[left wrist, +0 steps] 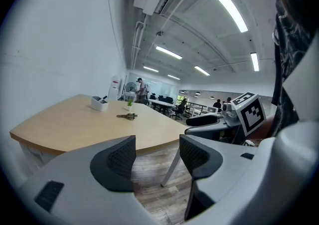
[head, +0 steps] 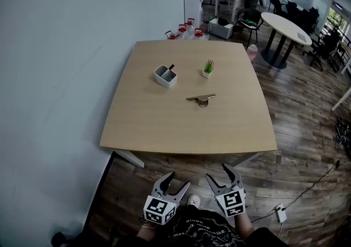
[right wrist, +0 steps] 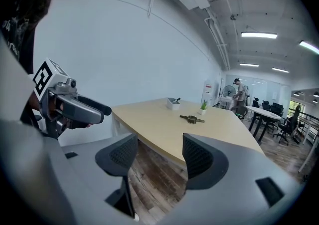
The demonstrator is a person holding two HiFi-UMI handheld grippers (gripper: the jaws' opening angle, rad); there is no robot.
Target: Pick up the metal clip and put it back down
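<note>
The head view alone showed both grippers together: the left gripper [head: 176, 181] and right gripper [head: 218, 173] were side by side, close to the person's body, over the wooden floor [head: 307, 131] short of the table [head: 164, 125]. Each gripper view showed its own jaws standing apart with nothing between them. The metal clip [head: 201, 98] lay flat mid-table, nearer than a white pen holder [head: 165, 75] and a small potted plant [head: 208, 68], well apart from both grippers.

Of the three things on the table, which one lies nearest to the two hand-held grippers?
The metal clip: it lies flat, closer to the near edge than the white holder and the small potted plant.
</note>
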